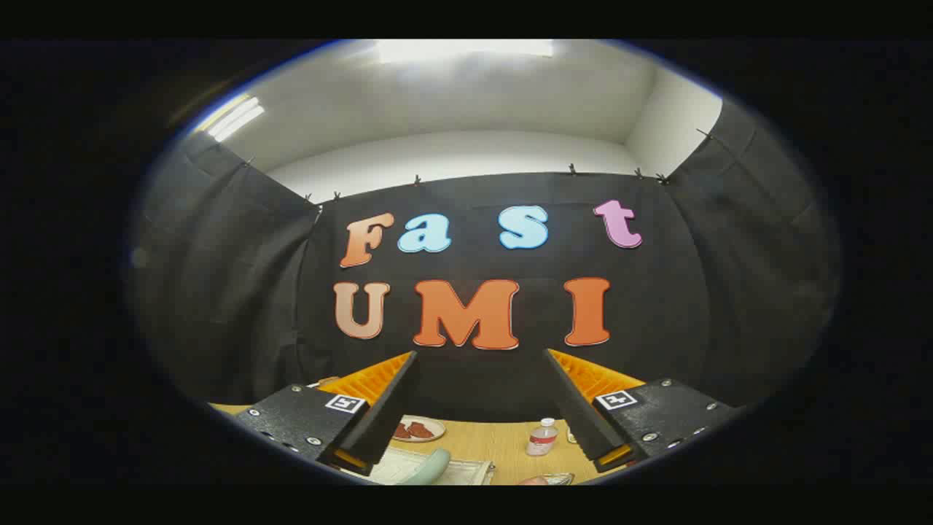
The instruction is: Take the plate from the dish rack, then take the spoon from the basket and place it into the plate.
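My gripper [481,354] is open and held high, with nothing between its fingers, facing the black cloth wall. Far below, between the fingers, lies a wooden table [496,445]. At its near side a pale green plate [431,467] stands on edge in a white dish rack [393,464], just below my left finger. A shiny metallic object [558,478] shows near my right finger; I cannot tell whether it is the spoon or the basket. Most of the rack and table is hidden under the fingers.
A small plate with red-brown food [418,429] sits at the far side of the table. A small clear bottle with a red label [542,437] stands right of it. Black cloth walls close the booth on three sides.
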Tool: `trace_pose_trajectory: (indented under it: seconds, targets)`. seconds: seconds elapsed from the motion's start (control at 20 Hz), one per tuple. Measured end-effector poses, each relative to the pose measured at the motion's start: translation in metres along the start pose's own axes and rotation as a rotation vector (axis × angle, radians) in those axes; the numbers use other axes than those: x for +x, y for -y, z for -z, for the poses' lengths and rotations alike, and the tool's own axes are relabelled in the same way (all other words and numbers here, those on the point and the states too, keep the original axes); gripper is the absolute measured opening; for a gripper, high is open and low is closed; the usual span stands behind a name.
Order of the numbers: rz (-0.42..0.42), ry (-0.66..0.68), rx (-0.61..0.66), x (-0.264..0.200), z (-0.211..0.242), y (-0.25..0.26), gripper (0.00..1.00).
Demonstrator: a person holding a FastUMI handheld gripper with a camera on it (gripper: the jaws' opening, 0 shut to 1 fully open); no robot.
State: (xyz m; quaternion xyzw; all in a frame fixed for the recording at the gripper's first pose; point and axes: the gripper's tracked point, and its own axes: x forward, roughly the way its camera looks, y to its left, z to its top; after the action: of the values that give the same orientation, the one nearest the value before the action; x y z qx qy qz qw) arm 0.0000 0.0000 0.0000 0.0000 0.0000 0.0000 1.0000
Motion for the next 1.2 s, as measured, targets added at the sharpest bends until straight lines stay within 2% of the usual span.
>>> trace_pose_trajectory:
  seconds: [0.45, 0.9, 1.2]
  targets:
    - [-0.02, 0.009, -0.019, -0.005, -0.008, -0.006, 0.99]
    - [-0.054, -0.042, -0.019, -0.001, 0.005, -0.02, 0.99]
    - [-0.075, -0.177, -0.064, 0.01, 0.039, -0.031, 0.99]
